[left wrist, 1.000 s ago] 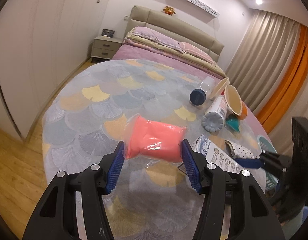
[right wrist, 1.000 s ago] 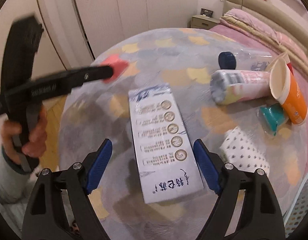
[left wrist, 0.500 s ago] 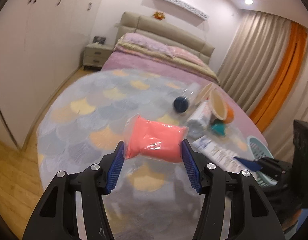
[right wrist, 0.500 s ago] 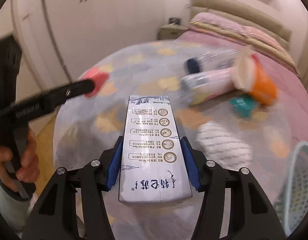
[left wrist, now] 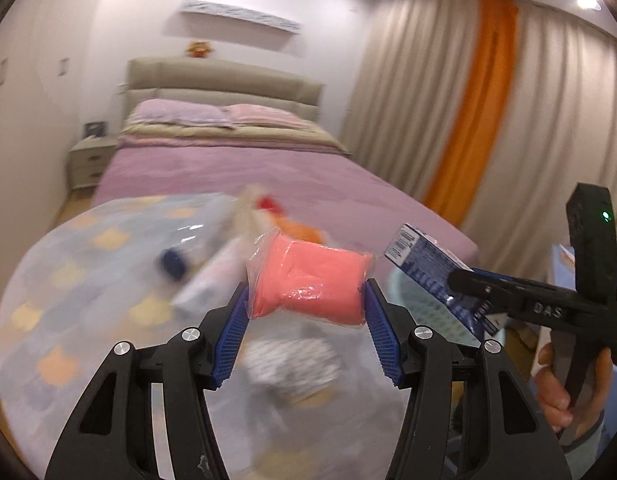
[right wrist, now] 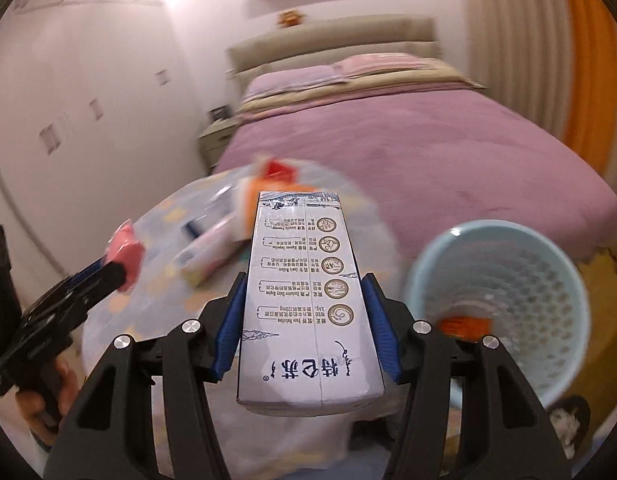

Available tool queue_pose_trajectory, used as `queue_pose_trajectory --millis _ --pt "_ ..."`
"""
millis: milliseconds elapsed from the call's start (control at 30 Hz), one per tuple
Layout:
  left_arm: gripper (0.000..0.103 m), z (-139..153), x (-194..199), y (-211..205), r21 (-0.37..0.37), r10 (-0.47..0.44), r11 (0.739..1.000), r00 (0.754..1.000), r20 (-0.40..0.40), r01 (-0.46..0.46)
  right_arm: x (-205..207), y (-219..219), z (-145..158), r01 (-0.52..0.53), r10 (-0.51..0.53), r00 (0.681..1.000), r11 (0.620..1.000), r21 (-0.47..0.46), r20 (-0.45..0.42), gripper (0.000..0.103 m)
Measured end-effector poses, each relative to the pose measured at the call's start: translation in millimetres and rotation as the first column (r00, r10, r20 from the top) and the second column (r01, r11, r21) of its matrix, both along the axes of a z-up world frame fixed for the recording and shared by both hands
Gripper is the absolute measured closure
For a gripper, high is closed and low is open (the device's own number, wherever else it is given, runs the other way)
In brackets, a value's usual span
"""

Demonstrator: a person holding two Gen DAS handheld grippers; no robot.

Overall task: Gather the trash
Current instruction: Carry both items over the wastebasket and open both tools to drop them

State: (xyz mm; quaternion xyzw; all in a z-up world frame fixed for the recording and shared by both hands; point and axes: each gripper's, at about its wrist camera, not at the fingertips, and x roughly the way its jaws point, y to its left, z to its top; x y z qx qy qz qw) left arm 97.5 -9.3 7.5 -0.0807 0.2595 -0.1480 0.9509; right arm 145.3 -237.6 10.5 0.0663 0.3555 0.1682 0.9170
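My left gripper (left wrist: pixel 306 306) is shut on a pink packet in clear wrap (left wrist: pixel 308 276) and holds it up above the round table (left wrist: pixel 68 292). My right gripper (right wrist: pixel 302 312) is shut on a white and blue milk carton (right wrist: pixel 304 300), lifted off the table. The carton (left wrist: pixel 428 268) and the right gripper also show at the right of the left wrist view. A pale blue mesh trash basket (right wrist: pixel 504 300) stands on the floor to the right of the table, with an orange scrap (right wrist: pixel 464 326) inside. The pink packet (right wrist: pixel 124 252) shows at the left of the right wrist view.
On the table lie a blurred bottle with a blue cap (left wrist: pixel 174 266), a white tube (left wrist: pixel 212 280), an orange cup (left wrist: pixel 300 232) and a dotted paper wad (left wrist: pixel 292 364). A bed with a purple cover (right wrist: pixel 408 136) stands behind the table. Curtains (left wrist: pixel 468 100) hang at the right.
My right gripper closed on the milk carton and lifted it off the table. Both grippers swung right with their loads, bringing the trash basket into view.
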Motion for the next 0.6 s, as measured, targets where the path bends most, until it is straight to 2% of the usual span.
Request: queue_pose_trajectory --millis 200,333,500,600 --pt "0.048 3 31 -69 -0.017 -0.122 0.992 0.993 -0.002 0.122 14 -65 -7 0.180 -0.180 0.983 0.984 -0.008 -0.020 0.050" --pt "0.048 -3 55 -104 -0.047 -0.193 0.980 0.981 -0.034 0.191 26 -104 -19 0.286 -0.287 0.957 0.958 -0.026 -0.050 0.050" --pt "0.048 -25 87 -148 -0.060 -0.279 0.960 0.953 -0.119 0.273 40 -131 -46 0.354 -0.359 0.925 0.933 -0.055 -0.126 0.050" --pt "0.048 -45 106 -170 -0.073 -0.314 0.949 0.931 -0.187 0.306 51 -145 -72 0.385 -0.393 0.898 0.919 -0.080 -0.199 0.050"
